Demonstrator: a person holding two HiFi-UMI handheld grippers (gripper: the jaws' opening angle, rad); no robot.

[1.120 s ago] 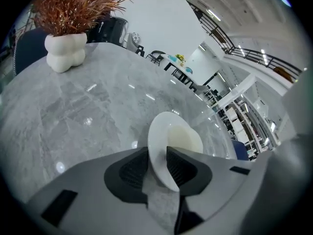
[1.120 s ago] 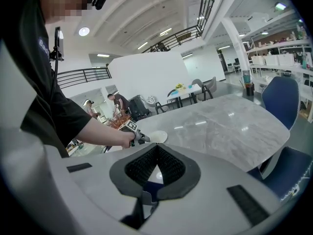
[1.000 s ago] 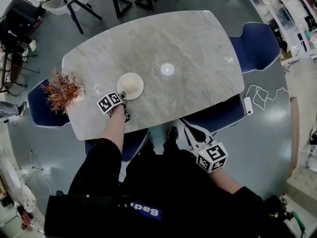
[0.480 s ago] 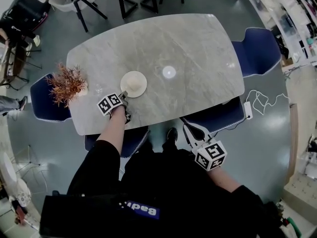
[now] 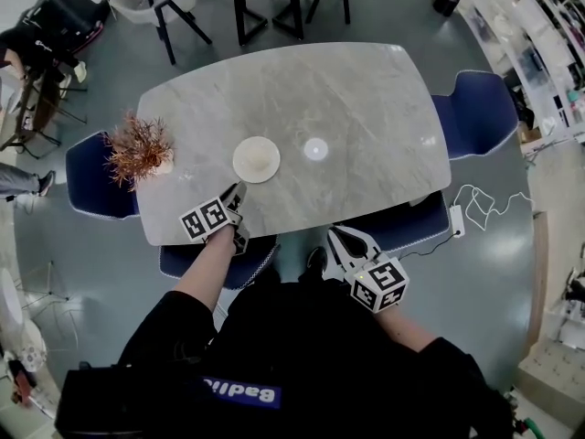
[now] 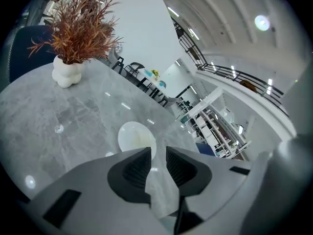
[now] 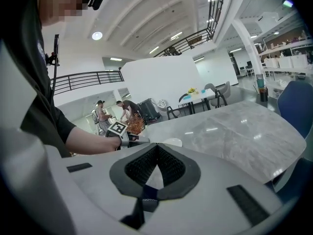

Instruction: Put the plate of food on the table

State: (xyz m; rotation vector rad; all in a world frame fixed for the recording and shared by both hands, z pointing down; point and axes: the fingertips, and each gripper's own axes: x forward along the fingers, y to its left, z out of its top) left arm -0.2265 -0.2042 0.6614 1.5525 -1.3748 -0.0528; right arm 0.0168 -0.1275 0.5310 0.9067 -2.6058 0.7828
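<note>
A round cream plate (image 5: 256, 159) lies flat on the grey marble table (image 5: 366, 99), left of the middle; what is on it is too pale to make out. My left gripper (image 5: 236, 193) hovers at the table's near edge, a short way back from the plate and not touching it. Its jaws stand a little apart with nothing between them, and the plate (image 6: 136, 137) shows just beyond the left gripper (image 6: 158, 153). My right gripper (image 5: 343, 237) hangs below the table's near edge over a chair seat, shut and empty (image 7: 157, 148). The plate (image 7: 172, 142) is small in that view.
A white vase of dried rust-coloured twigs (image 5: 139, 150) stands at the table's left end, also seen as the vase (image 6: 67, 72). Blue chairs (image 5: 480, 99) ring the table. A white cable (image 5: 480, 199) lies on the floor at the right. People stand in the background (image 7: 101, 114).
My left gripper has let go of the plate's rim and drawn back toward the table's near edge. The plate stays on the table. The right gripper has barely moved.
</note>
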